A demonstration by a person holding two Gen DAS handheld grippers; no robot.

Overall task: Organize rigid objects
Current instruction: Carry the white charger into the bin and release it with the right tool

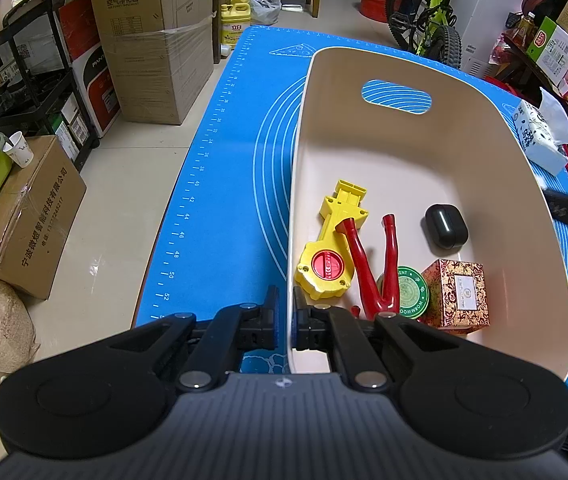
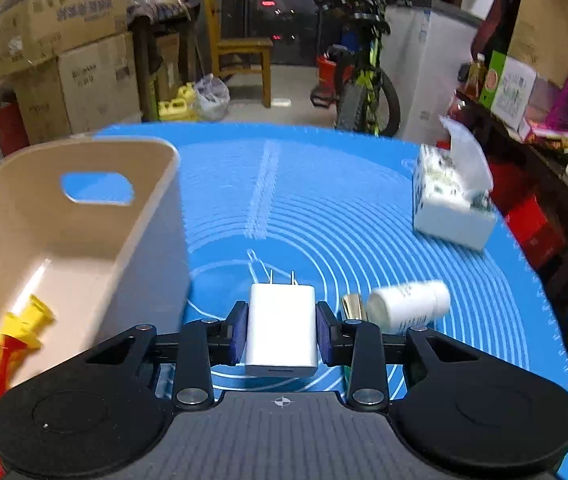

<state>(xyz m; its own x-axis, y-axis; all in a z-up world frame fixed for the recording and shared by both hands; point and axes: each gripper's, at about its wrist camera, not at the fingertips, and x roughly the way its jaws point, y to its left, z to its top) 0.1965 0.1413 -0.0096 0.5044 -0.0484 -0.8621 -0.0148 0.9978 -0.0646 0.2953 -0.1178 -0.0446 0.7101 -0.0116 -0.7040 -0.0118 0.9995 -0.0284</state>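
Note:
My left gripper (image 1: 287,322) is shut on the near-left rim of a beige basket (image 1: 404,152) on the blue mat. In the basket lie a yellow toy tool with a red dial (image 1: 330,248), red pliers (image 1: 380,268), a black earbud case (image 1: 445,226), a green round tin (image 1: 412,292) and a patterned red box (image 1: 458,296). My right gripper (image 2: 281,330) is shut on a white wall charger (image 2: 281,328), prongs forward, above the mat to the right of the basket (image 2: 83,216). A white pill bottle (image 2: 408,306) and a small gold object (image 2: 352,306) lie on the mat just to its right.
A tissue pack (image 2: 450,196) stands at the mat's far right, also in the left wrist view (image 1: 540,136). The blue mat (image 2: 324,200) covers the table. Cardboard boxes (image 1: 151,40), a black cart (image 1: 31,72), a bicycle (image 1: 428,20) and a wooden chair (image 2: 239,48) surround the table.

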